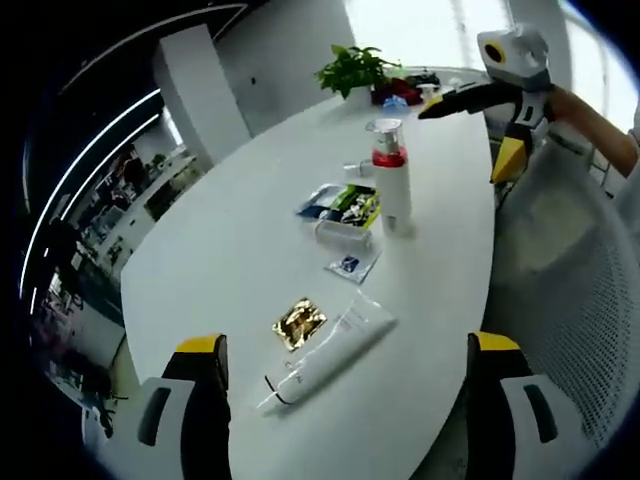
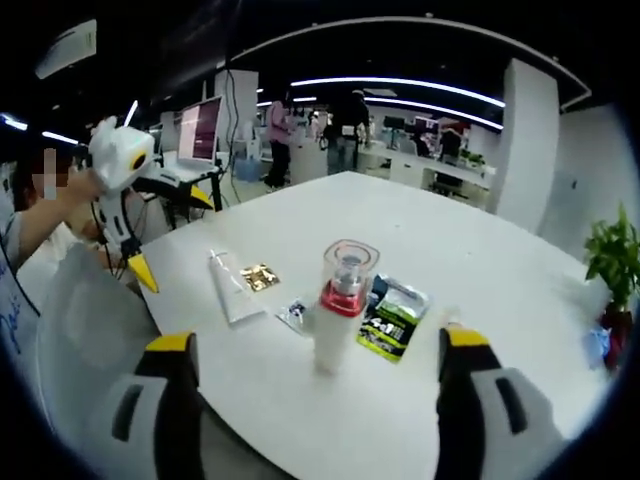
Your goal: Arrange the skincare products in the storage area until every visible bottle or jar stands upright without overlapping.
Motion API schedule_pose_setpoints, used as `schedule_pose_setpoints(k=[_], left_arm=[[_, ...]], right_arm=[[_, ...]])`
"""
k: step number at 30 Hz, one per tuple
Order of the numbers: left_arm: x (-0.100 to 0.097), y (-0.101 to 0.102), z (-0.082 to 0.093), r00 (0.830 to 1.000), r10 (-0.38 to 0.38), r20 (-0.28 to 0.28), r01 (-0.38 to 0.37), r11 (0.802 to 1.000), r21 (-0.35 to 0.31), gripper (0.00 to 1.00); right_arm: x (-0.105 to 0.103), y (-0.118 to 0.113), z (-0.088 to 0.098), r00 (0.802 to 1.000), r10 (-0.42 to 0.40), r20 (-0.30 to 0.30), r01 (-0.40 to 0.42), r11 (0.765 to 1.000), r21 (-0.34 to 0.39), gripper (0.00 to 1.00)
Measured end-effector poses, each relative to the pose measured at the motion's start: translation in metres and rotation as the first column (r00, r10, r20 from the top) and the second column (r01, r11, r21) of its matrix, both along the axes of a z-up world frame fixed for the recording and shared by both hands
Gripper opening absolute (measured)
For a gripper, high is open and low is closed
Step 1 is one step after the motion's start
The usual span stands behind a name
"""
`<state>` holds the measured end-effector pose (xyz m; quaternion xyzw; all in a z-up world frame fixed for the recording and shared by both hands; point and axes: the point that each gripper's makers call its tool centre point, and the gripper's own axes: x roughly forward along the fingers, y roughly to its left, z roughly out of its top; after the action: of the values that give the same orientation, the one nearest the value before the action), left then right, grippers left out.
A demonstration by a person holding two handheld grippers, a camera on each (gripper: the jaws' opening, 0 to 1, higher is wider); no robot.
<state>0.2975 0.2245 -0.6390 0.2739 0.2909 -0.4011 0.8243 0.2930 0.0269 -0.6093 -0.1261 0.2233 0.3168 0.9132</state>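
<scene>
A white bottle (image 1: 391,185) with a red collar and clear cap stands upright on the white table (image 1: 230,260). Nearer me, a white tube (image 1: 330,358) lies flat beside a gold sachet (image 1: 299,322). My left gripper (image 1: 347,345) is open just above the tube, holding nothing. In the right gripper view the bottle (image 2: 338,315) stands straight ahead between the jaws of my open right gripper (image 2: 317,340), which do not touch it. The tube (image 2: 230,285) and gold sachet (image 2: 260,277) lie to its left.
A green and black packet (image 1: 345,205) and a small blue sachet (image 1: 350,265) lie by the bottle. A potted plant (image 1: 355,68) stands at the table's far end. The right gripper (image 1: 500,110) shows at top right, hand-held. People stand in the background (image 2: 345,125).
</scene>
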Motion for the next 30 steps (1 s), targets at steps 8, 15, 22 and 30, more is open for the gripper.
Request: schedule_pose_setpoints(k=[8, 15, 22, 30], left_arm=[[0.002, 0.005, -0.012, 0.999, -0.032, 0.007, 0.032, 0.998, 0.051, 0.97], [0.013, 0.005, -0.020, 0.998, -0.059, -0.005, 0.059, 0.996, 0.064, 0.96], [0.021, 0.002, -0.026, 0.995, -0.100, -0.029, 0.102, 0.992, 0.068, 0.92], [0.023, -0.004, -0.043, 0.972, -0.227, -0.063, 0.234, 0.963, 0.137, 0.80]], right_arm=[[-0.005, -0.003, 0.000, 1.000, -0.003, 0.002, 0.003, 1.000, -0.003, 1.00], [-0.005, -0.009, 0.004, 1.000, -0.008, 0.000, 0.008, 1.000, -0.014, 1.00], [0.001, -0.011, 0.006, 1.000, -0.007, 0.002, 0.008, 1.000, -0.018, 1.00], [0.002, -0.011, -0.001, 1.000, -0.012, -0.014, 0.012, 1.000, -0.022, 1.00]])
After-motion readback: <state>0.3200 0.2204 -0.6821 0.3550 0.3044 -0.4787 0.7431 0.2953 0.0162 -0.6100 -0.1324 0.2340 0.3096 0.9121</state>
